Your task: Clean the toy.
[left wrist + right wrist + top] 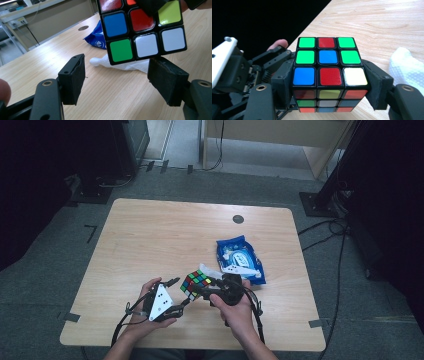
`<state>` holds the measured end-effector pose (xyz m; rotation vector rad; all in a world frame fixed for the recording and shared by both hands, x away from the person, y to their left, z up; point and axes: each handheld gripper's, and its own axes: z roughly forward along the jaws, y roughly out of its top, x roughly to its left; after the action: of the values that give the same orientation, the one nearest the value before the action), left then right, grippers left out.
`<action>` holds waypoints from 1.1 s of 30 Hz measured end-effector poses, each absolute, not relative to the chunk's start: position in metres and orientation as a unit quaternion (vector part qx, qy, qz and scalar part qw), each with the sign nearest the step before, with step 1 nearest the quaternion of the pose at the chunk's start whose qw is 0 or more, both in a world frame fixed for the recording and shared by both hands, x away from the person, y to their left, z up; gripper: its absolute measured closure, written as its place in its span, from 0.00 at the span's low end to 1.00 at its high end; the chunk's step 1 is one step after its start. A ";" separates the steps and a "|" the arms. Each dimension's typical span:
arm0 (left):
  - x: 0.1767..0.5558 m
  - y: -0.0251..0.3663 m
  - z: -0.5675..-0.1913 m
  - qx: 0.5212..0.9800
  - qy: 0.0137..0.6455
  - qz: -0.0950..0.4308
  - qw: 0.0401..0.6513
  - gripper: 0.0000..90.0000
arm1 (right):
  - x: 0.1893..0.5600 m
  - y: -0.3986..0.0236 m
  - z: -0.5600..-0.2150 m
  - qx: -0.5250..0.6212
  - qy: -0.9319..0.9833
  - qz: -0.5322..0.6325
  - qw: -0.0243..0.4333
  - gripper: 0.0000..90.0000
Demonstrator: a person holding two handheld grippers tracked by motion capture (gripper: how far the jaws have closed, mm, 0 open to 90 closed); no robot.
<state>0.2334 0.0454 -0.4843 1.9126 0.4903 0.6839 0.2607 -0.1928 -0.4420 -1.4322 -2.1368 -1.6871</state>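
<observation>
A scrambled Rubik's cube point(196, 283) hangs just above the table's front half, and my right gripper point(203, 288) is shut on it. In the right gripper view the two pads press on opposite sides of the cube point(329, 65), whose top face shows green, red, blue and white tiles. My left gripper point(181, 292) is to the cube's left with its jaws apart. In the left gripper view the cube point(142, 30) sits just above and beyond the open gripper point(117, 77), touching neither pad. A hand holds each gripper.
A blue wipes packet point(240, 259) lies on the wooden table point(160, 235) right of centre. A crumpled white tissue point(210, 271) rests beside it, just behind the cube. A round grommet point(238, 219) sits near the far edge. Dark stands and cables surround the table.
</observation>
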 end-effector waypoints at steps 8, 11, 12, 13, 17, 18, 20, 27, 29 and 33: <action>0.228 0.038 -0.481 0.796 0.187 0.270 0.508 0.34 | 0.262 -0.192 -0.443 -0.463 -0.695 -0.548 0.041 0.38; 0.226 0.035 -0.481 0.797 0.185 0.272 0.506 0.33 | 0.261 -0.191 -0.443 -0.463 -0.697 -0.547 0.039 0.38; 0.226 0.034 -0.481 0.797 0.188 0.274 0.505 0.32 | 0.261 -0.191 -0.444 -0.464 -0.698 -0.544 0.035 0.38; 0.226 0.034 -0.482 0.797 0.189 0.274 0.504 0.31 | 0.261 -0.191 -0.444 -0.465 -0.698 -0.543 0.036 0.38; 0.226 0.033 -0.482 0.797 0.190 0.275 0.504 0.28 | 0.261 -0.190 -0.445 -0.468 -0.699 -0.540 0.038 0.38; 0.226 0.033 -0.482 0.797 0.190 0.275 0.504 0.27 | 0.261 -0.190 -0.445 -0.468 -0.699 -0.540 0.038 0.38; 0.226 0.032 -0.482 0.796 0.188 0.277 0.504 0.27 | 0.262 -0.190 -0.445 -0.467 -0.700 -0.538 0.039 0.38; 0.223 0.030 -0.481 0.794 0.180 0.285 0.506 0.24 | 0.262 -0.188 -0.446 -0.467 -0.704 -0.533 0.043 0.38; 0.223 0.029 -0.480 0.794 0.179 0.285 0.507 0.24 | 0.261 -0.188 -0.446 -0.467 -0.705 -0.533 0.044 0.38; 0.222 0.028 -0.479 0.794 0.176 0.284 0.508 0.23 | 0.261 -0.186 -0.447 -0.467 -0.706 -0.530 0.046 0.38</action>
<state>0.2216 0.0285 -0.4793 1.9123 0.4247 0.6844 0.2611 -0.1864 -0.4466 -1.4245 -2.1566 -1.6187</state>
